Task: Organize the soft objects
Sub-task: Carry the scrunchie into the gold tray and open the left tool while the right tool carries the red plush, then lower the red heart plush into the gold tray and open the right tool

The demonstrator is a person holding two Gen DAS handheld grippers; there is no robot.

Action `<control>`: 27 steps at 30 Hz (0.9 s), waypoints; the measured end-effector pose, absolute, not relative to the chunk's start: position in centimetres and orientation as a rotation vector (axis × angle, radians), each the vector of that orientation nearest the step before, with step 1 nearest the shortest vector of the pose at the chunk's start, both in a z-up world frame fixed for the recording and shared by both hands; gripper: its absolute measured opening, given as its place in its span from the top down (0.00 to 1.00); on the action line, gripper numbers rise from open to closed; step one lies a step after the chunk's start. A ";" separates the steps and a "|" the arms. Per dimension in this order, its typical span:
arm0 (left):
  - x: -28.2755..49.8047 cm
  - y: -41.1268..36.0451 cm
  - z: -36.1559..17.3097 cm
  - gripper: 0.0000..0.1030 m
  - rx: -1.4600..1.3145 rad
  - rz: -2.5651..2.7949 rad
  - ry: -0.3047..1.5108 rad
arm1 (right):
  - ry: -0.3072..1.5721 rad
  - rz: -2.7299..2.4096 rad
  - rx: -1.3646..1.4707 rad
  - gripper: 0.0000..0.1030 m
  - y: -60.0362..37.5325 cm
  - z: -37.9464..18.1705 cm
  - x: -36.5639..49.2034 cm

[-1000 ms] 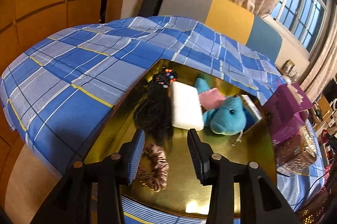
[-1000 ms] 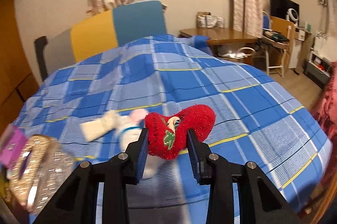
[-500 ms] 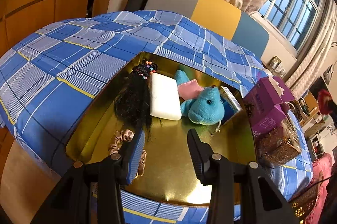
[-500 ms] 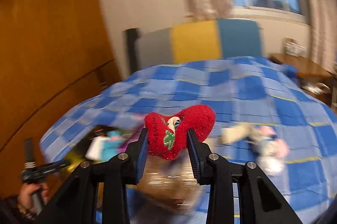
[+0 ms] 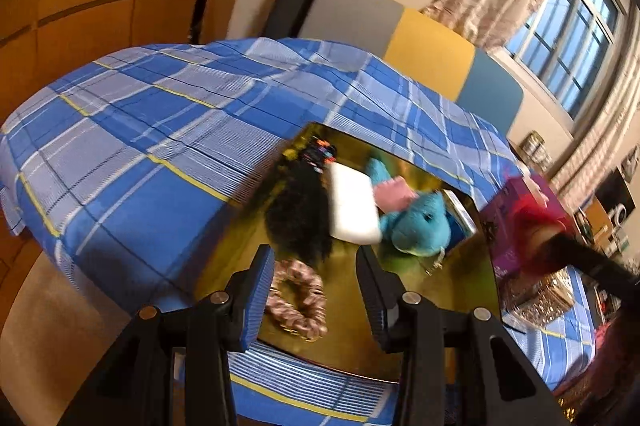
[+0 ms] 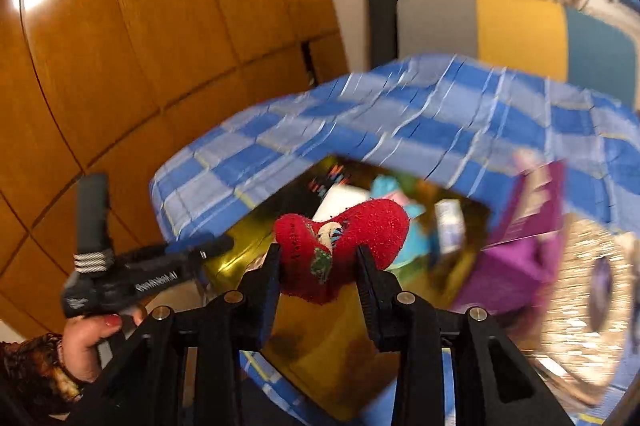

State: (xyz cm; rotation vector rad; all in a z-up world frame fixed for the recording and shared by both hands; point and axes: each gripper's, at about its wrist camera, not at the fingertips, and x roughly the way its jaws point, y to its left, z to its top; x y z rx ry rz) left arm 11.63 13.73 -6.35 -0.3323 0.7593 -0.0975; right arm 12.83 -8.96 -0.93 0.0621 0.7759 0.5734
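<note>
Currently bed with blue plaid sheet (image 5: pixel 168 130) carries gold tray (image 5: pixel 352 318); black wig (image 5: pixel 298 222), white pad (image 5: pixel 354 204), blue plush (image 5: pixel 420 224) fill its 12 o'clock half, scrunchie (image 5: pixel 298 300) at 7. Right gripper (image 6: pixel 318 266) is clamped on red sock (image 6: pixel 344 238), hovering over tray's near half. Left gripper (image 5: pixel 316 300) is spread wide, holding nothing, over scrunchie. Suggest: lower over bare gold around 5 o'clock, release low so sock doesn't bounce out, avoid purple box (image 5: pixel 516 226) at 3.
</note>
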 end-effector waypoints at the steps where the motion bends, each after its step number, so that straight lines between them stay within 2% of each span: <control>1: 11.6 14.2 -6.4 0.59 -0.341 -0.085 0.757 | 0.812 0.581 0.066 0.65 -7.8 -2.0 13.6; 9: 11.2 16.5 -6.3 0.59 -0.398 -0.035 0.736 | 0.956 0.577 0.092 0.64 -2.4 -7.3 17.6; 14: 11.3 17.0 -6.4 0.59 -0.421 -0.033 0.735 | 0.988 0.516 0.107 0.53 -0.9 -9.2 19.6; 16: 11.2 17.0 -6.4 0.59 -0.431 -0.033 0.733 | 1.015 0.520 0.131 0.52 -1.0 -9.8 20.0; 19: 11.1 16.8 -6.6 0.59 -0.445 -0.041 0.741 | 1.004 0.517 0.149 0.50 -1.6 -9.7 19.6; 22: 11.2 16.4 -6.8 0.59 -0.439 -0.051 0.747 | 0.986 0.523 0.162 0.44 -2.3 -9.0 18.9; 27: 11.0 15.5 -7.1 0.59 -0.441 -0.089 0.758 | 0.952 0.562 0.158 0.43 -3.1 -7.2 16.8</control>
